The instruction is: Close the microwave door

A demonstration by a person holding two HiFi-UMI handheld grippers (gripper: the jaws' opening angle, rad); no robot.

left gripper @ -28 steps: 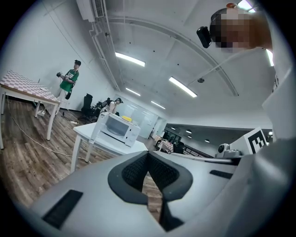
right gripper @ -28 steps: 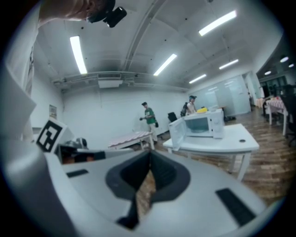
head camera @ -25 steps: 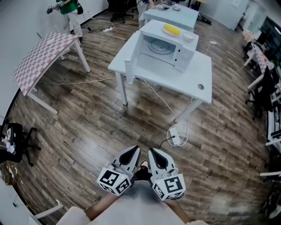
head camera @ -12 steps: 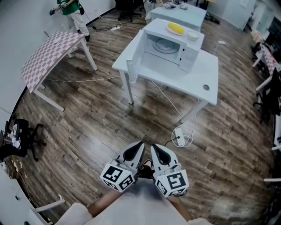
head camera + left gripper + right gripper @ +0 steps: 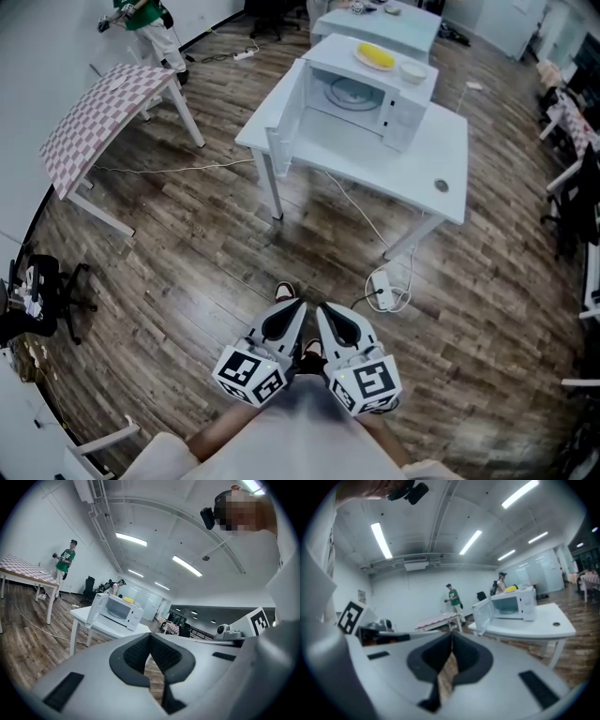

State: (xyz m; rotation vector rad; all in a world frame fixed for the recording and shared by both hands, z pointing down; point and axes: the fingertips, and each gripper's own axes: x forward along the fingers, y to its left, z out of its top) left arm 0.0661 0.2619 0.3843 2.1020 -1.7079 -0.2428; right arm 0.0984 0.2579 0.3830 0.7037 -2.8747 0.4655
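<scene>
Head view: microwave [image 5: 370, 98], white, standing at the far left part of a white table [image 5: 427, 155], its body reaching the tabletop's far edge. Microwave door [image 5: 287, 114] swung fully open, hanging out toward the tabletop's left edge; the turntable inside is visible. On the microwave's top: one yellow item [image 5: 376, 57] and one small white bowl [image 5: 412, 70].

Left gripper [image 5: 284, 319] and right gripper [image 5: 333, 324]: held side by side low in the picture, close to the person's body, over the wooden floor [image 5: 187, 244]. Both are well apart from the table and the microwave and point toward them.

Left gripper view: jaws brought together at the tips, nothing between them. Microwave [image 5: 119, 612] seen far off beyond the jaws, to the left, door [image 5: 96, 612] standing open.

Right gripper view: jaws likewise together and empty. Microwave [image 5: 513, 604] far off to the right, door [image 5: 483, 616] open at its left side.

Other items, head view: checkered table [image 5: 98, 112] to the left of the white table; power strip [image 5: 381, 290] with cable on the floor near the table's front right leg; a person in green [image 5: 142, 14] at the far left corner of the room.
</scene>
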